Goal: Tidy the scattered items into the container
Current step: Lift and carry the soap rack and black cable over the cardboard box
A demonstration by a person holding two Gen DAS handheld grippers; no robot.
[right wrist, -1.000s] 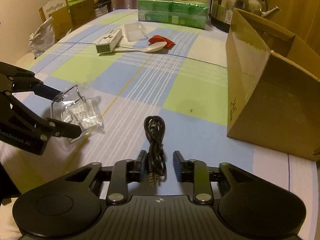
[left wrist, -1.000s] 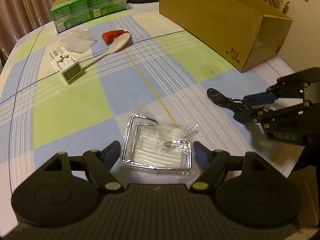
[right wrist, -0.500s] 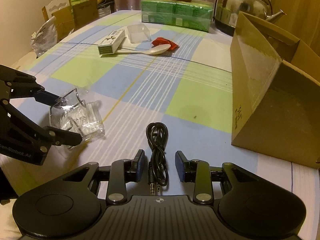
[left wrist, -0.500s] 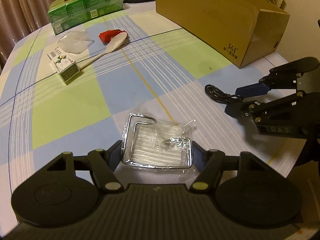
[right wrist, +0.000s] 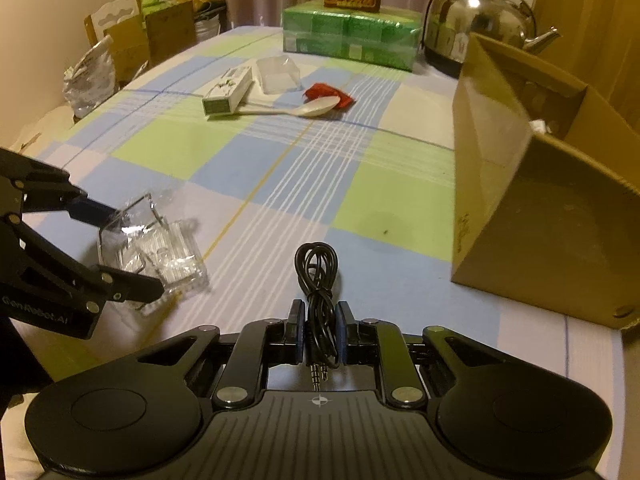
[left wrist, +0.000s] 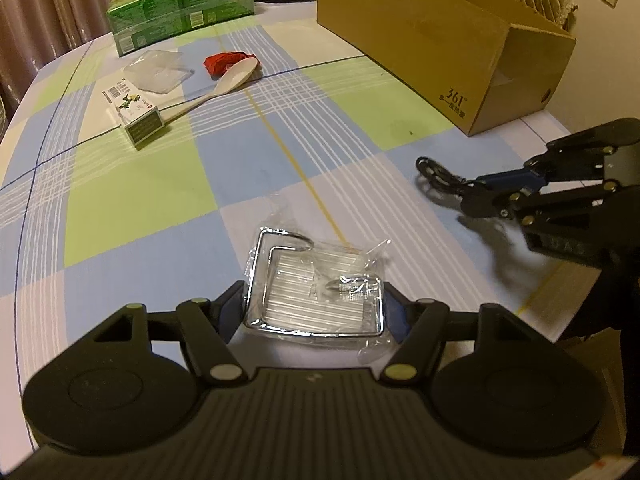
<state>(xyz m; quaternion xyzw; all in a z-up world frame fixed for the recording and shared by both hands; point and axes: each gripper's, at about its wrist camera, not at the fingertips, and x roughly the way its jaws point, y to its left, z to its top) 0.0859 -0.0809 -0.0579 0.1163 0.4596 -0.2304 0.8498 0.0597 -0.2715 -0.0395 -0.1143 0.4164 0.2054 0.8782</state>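
The right gripper (right wrist: 320,330) was squeezed tight on the black cable (right wrist: 319,280). The left gripper (left wrist: 314,312) hugged the wrapped wire rack (left wrist: 316,292) on both sides. Both things lay on the checked tablecloth (left wrist: 132,200). Farther off stood the open cardboard box (right wrist: 540,216).

We see a shiny chrome wire rack (left wrist: 316,312) sealed in crinkly, glossy clear plastic. The checked blue-green cloth (left wrist: 132,208) over the desk looks matt and woven. The brown cardboard box (left wrist: 452,44) is dull and papery. We note the smooth black rubbery cable (right wrist: 318,280), a glossy cream plastic spoon (left wrist: 224,84) and a mirror-bright steel kettle (right wrist: 476,20).
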